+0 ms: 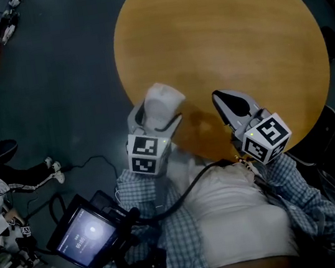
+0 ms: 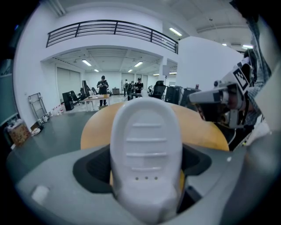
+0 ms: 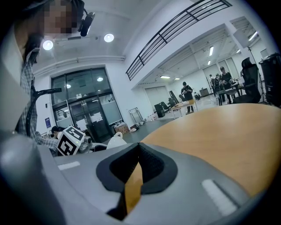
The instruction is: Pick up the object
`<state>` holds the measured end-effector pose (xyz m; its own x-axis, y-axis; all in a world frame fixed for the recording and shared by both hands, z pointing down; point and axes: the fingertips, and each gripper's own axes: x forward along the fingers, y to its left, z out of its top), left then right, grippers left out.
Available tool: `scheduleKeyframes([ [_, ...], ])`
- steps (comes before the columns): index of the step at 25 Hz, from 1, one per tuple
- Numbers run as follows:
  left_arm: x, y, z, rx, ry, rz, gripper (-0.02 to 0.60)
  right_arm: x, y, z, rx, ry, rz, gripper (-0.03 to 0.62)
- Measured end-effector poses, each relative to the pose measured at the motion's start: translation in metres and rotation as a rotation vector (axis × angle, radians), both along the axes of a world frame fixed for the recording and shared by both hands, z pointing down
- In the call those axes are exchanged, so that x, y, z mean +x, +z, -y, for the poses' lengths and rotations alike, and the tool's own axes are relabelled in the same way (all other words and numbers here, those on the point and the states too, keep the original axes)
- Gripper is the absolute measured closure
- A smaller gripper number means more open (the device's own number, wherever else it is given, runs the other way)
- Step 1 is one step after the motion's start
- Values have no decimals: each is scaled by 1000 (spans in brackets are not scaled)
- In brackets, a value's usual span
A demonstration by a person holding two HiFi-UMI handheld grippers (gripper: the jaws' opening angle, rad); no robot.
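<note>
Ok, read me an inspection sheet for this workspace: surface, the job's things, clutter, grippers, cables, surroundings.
Surface: round wooden table, its top bare.
Job's things: one white object, ridged plastic, held at the table's near edge; cannot tell if it is off the wood.
Clutter: nothing seen on the table.
Grippers: left gripper shut on the white object; right gripper shut, nothing between its jaws.
Cables: black cable across the person's lap; thin cable on the floor.
Surroundings: lit screen low at left; people far off in a large hall.
</note>
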<state>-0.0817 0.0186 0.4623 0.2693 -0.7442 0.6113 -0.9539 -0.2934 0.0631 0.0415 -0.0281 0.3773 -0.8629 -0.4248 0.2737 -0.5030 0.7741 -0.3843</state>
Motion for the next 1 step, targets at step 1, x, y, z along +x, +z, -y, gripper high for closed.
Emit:
scheduleKeyframes([
  [1, -1, 0, 0, 0, -1, 1, 129, 0, -1, -1, 2, -1, 0, 588],
])
